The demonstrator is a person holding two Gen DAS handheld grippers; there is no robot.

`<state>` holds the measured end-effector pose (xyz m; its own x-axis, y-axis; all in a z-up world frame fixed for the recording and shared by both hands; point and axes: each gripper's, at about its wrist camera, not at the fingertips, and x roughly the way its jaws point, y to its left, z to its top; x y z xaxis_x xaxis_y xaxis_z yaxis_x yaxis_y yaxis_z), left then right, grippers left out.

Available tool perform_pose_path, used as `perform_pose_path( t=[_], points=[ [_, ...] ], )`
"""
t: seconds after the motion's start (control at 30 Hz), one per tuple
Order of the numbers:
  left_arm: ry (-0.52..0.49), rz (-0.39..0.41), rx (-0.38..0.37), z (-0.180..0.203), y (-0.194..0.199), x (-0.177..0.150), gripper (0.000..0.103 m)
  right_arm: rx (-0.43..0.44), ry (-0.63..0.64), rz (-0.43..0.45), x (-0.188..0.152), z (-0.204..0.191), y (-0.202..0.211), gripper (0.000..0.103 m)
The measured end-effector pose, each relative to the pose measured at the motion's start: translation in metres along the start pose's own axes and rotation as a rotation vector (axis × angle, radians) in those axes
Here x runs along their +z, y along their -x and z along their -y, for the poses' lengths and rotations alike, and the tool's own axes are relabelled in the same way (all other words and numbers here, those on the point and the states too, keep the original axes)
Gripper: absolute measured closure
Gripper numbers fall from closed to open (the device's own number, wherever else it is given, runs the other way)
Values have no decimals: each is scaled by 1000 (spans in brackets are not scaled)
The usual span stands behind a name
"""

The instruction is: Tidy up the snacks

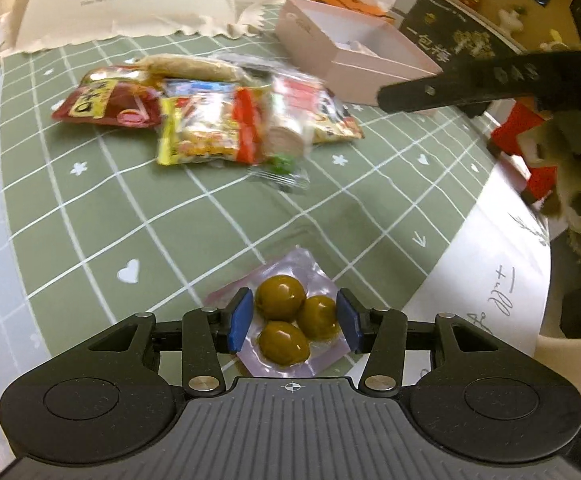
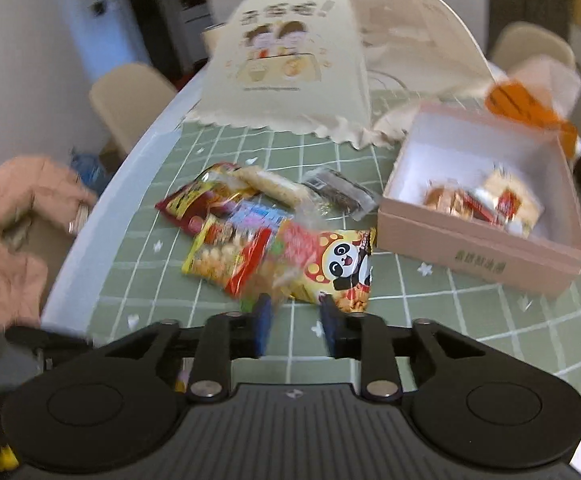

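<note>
Pink box [image 2: 478, 236] sat open on the table [image 2: 410, 296], w/ a few wrapped snacks [image 2: 486, 200] in its far right corner; rest of its white floor bare. In left wrist view the same box [image 1: 354, 56] showed at upper right, contents mostly hidden by its wall. Left tool [image 1: 295, 322] had its blue pads [image 1: 239, 320] on either side of a clear pouch [image 1: 290, 320] holding three brown-green round pieces; pads touched or nearly touched the pouch edges, can't tell if it was truly clamped or only straddled. Pouch lay at the near table edge, well apart from the snack pile [image 1: 210, 120] further in. Right tool [image 2: 295, 322] had its jaws apart, nothing clearly between them; blur hid the tips. Pile [image 2: 274, 240] lay just ahead of the right tool: panda packet [image 2: 342, 268] nearest its tips, yellow-red packet [image 2: 226, 260] beside that, red packet [image 2: 194, 204] and dark packet [image 2: 338, 192] behind. Box stood just right of the pile, near the panda packet. Cream cloth bag [image 2: 290, 60] stood behind all this. Right tool [image 1: 470, 84] also showed in left wrist view, over the box.
</note>
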<state>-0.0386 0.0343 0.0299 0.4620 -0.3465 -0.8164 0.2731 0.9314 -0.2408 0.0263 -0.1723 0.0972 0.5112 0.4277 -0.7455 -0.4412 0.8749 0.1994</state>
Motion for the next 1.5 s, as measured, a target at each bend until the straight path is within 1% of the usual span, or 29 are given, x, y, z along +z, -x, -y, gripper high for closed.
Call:
perform_pose_path(
  t=[0.07,0.1,0.2,0.27,0.3,0.33,0.37,0.4,0.47,0.5,0.57,0.6,0.7,0.73,0.83,0.9,0.93,0.97,1.0,1.07,1.1,1.13,1.17,1.23,1.3,1.33,1.43,1.5],
  points=[
    [18,7,23,-6,5,-2,50,-38,-95,9,4,4,-13,68],
    [31,11,36,-9,7,-3,50,-39,-126,-3,6,4,-20,67],
    [76,22,61,-19,12,-6,50,18,-158,-65,7,-6,-47,67],
    [93,26,61,-23,14,-7,51,23,-125,-101,4,-22,-63,67],
    [91,25,58,-22,14,-8,52,12,-104,-111,3,-29,-70,67],
    [87,24,55,-22,14,-8,53,-10,-87,-117,2,-36,-78,62],
    [80,21,55,-20,15,-7,54,-40,-67,-111,1,-43,-84,53],
    [71,19,53,-19,15,-6,54,-76,-39,-96,0,-50,-88,51],
    [47,15,53,-16,19,-7,54,-142,23,-97,-5,-60,-93,51],
    [36,11,57,-15,19,-7,54,-151,58,-105,-8,-62,-93,53],
    [17,-5,79,-15,19,-8,52,-149,94,-122,-18,-58,-87,78],
    [17,-13,83,-15,19,-9,51,-150,94,-130,-24,-52,-81,80],
    [37,-26,76,-16,16,-8,51,-169,61,-124,-44,-29,-57,82],
    [33,-29,74,-13,13,-7,54,-180,50,-119,-52,-22,-48,83],
    [-14,-42,90,0,4,-2,51,-192,8,-116,-72,-2,-25,83],
    [-42,-46,96,9,-2,2,51,-172,-22,-112,-81,6,-13,83],
    [-59,-49,103,13,-5,5,50,-161,-37,-103,-83,9,-8,82],
    [-73,-50,113,16,-8,7,50,-158,-46,-94,-84,10,-5,78],
    [-85,-51,123,19,-10,8,50,-161,-52,-82,-84,9,-3,76],
    [-93,-50,134,23,-14,11,49,-160,-56,-47,-81,6,0,59],
    [-93,-48,137,24,-15,12,49,-147,-61,-29,-77,5,0,55],
    [-89,-47,139,25,-16,12,49,-123,-67,-11,-72,2,-1,48],
    [-80,-46,140,24,-16,13,49,-98,-71,1,-68,-1,-4,45],
    [-49,-36,129,21,-15,12,50,-37,-75,4,-54,-7,-16,45],
    [-32,-33,119,17,-14,12,50,-11,-79,-10,-40,-14,-35,45],
    [-24,-36,117,16,-13,12,50,-14,-77,-21,-32,-18,-46,45],
    [-3,-34,144,12,-9,10,50,-48,-60,-53,-14,-27,-76,45],
    [17,-29,134,8,-8,9,49,-82,-33,-79,-8,-31,-91,53]
  ],
)
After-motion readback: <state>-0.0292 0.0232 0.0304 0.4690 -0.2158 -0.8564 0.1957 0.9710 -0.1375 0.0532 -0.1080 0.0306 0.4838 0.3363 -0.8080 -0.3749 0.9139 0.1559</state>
